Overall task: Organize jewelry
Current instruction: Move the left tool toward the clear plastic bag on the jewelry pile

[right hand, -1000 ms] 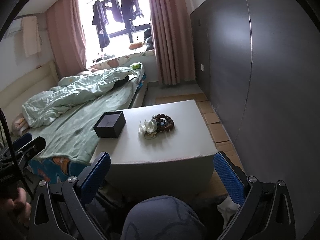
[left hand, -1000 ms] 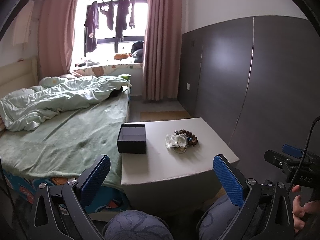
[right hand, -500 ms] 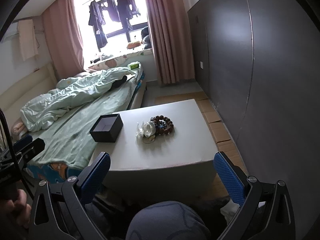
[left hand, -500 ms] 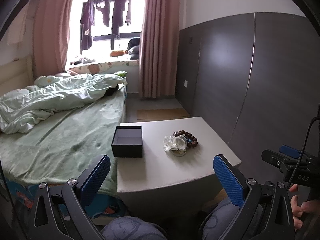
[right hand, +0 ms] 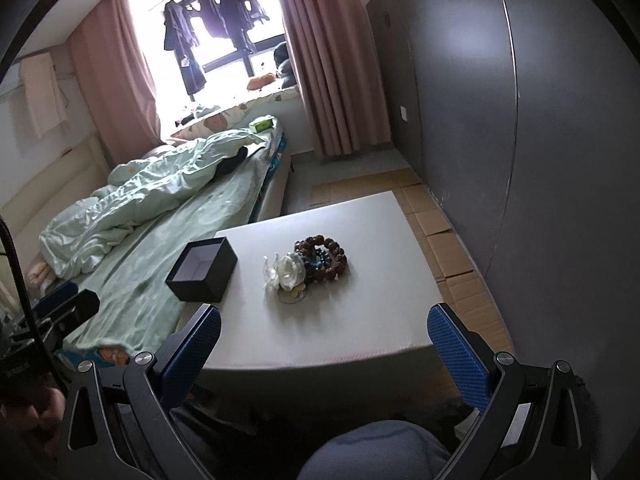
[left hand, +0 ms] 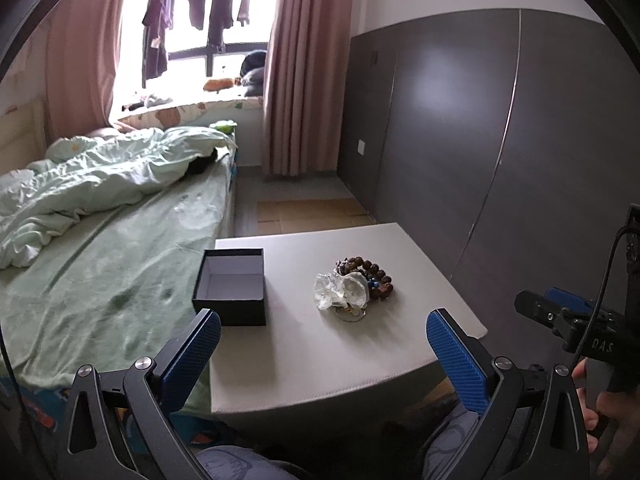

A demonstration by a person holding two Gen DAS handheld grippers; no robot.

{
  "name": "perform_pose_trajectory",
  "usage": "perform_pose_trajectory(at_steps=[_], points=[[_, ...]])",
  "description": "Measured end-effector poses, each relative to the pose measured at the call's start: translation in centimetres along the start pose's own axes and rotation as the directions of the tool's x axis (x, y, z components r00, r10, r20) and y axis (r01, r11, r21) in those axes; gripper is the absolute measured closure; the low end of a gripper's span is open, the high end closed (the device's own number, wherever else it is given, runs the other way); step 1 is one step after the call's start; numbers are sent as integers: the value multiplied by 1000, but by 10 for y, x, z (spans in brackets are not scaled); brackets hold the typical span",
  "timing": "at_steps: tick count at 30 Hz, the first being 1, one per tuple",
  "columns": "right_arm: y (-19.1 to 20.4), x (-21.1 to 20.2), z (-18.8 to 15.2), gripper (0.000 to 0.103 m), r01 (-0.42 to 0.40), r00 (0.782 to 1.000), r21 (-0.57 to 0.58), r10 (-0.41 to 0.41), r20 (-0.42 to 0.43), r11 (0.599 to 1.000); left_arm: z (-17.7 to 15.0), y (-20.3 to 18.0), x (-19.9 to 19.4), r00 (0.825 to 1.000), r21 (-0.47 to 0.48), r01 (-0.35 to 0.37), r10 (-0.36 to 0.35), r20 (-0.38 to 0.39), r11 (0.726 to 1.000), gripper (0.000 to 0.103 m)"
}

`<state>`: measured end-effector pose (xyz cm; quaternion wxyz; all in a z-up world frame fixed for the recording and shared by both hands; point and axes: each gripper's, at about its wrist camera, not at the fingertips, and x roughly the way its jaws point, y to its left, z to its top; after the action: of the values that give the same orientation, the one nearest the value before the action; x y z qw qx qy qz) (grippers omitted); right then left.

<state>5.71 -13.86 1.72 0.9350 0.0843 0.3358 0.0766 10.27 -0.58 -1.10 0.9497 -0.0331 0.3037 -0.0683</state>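
Both the left gripper [left hand: 322,354] and right gripper [right hand: 323,350] hover with jaws spread wide, grasping nothing. Ahead, between the jaws, a jewelry pile [left hand: 354,289] lies on the white surface [left hand: 320,352], an open black box [left hand: 232,286] beside it toward the left jaw.

Your white table [left hand: 360,360] carries 2 things. The open black box [left hand: 232,286] sits left; the jewelry pile [left hand: 354,286] lies apart, centre.

The only lettering I can read is "DAS", in pale capitals on the black body of the right tool [left hand: 576,326], seen at the right edge of my left wrist view. In the right wrist view the left tool [right hand: 60,312] carries a faint mark on its dark body, too blurred to read.
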Motion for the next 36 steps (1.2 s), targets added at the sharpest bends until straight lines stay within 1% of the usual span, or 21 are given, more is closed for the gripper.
perform_pose_trajectory(at_steps=[5,10,12,16,22,25,27,30,31,32,34,35,36], points=[[-10,28,14,0,-9,1000,36,9,-24,999,13,4,30,999,-1,37,-37,-35,999,0],[-16,56,26,0,-6,999,47,8,-54,999,22,9,61,994,-12,78,-79,-76,997,3],[-20,71,28,0,-6,997,59,10,-72,998,24,10,76,990,-24,98,-100,-100,995,10],[-29,95,31,0,-9,995,82,17,-97,997,25,10,103,983,-36,118,-122,-140,992,13],[-38,127,29,1,-11,993,113,25,-117,994,22,2,144,968,-23,150,-152,-202,988,13],[-44,141,31,1,-38,993,158,55,-104,987,21,-2,166,960,-7,161,-159,-231,987,13],[-50,150,32,1,-22,995,184,40,-95,983,20,-6,181,954,4,171,-165,-252,985,13],[-57,158,28,1,12,995,192,7,-97,981,15,-9,204,943,24,180,-165,-288,983,13],[-60,161,26,1,18,994,205,4,-106,979,12,-10,212,939,31,182,-164,-302,983,13],[-64,166,24,1,10,993,235,19,-117,972,9,-10,218,936,36,180,-160,-312,983,13],[-69,170,25,1,-8,993,264,39,-114,964,3,-8,231,928,28,179,-160,-337,983,15],[-69,171,25,1,1,993,262,30,-113,965,1,-7,235,925,22,183,-165,-343,983,18],[-69,174,26,1,10,993,255,20,-116,967,0,-6,240,923,19,181,-163,-350,983,18]])
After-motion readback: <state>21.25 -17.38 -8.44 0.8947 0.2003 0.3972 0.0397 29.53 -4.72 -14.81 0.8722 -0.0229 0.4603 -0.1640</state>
